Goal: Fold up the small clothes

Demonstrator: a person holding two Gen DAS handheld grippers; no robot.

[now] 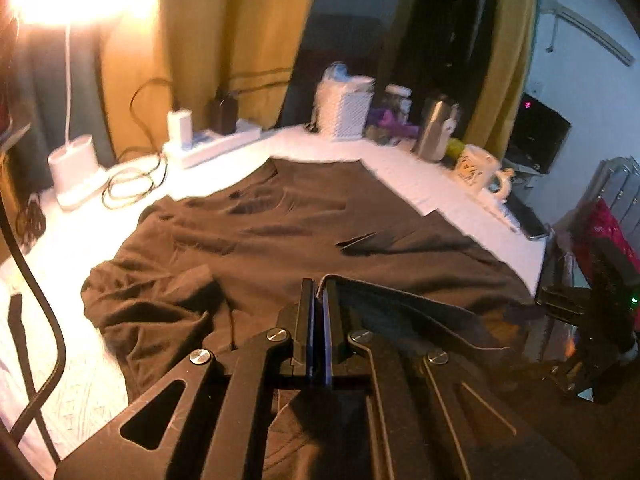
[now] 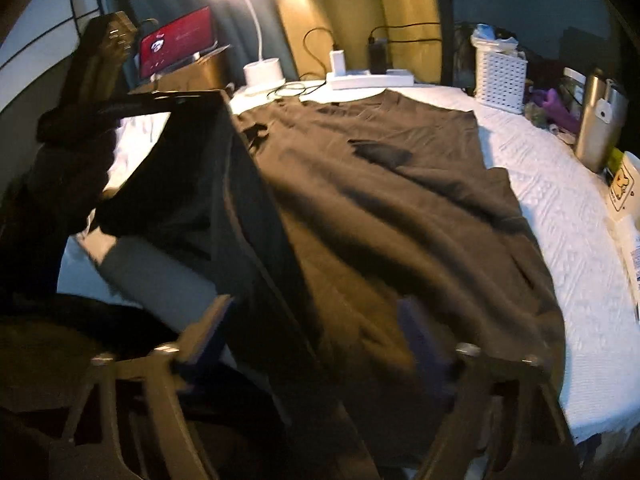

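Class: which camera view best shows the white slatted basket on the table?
The right wrist view: the white slatted basket appears sharp, its slats distinct. The left wrist view shows the same basket smeared by motion blur.

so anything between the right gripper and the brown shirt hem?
Nothing visible. The right gripper hangs open right over the near edge of the brown shirt, cloth showing between its fingers. The left gripper is shut on the same edge, off to the side.

A lived-in home room: desk lamp [image 1: 74,168], yellow curtains [image 1: 256,32], mug [image 1: 480,170], laptop [image 2: 178,42].
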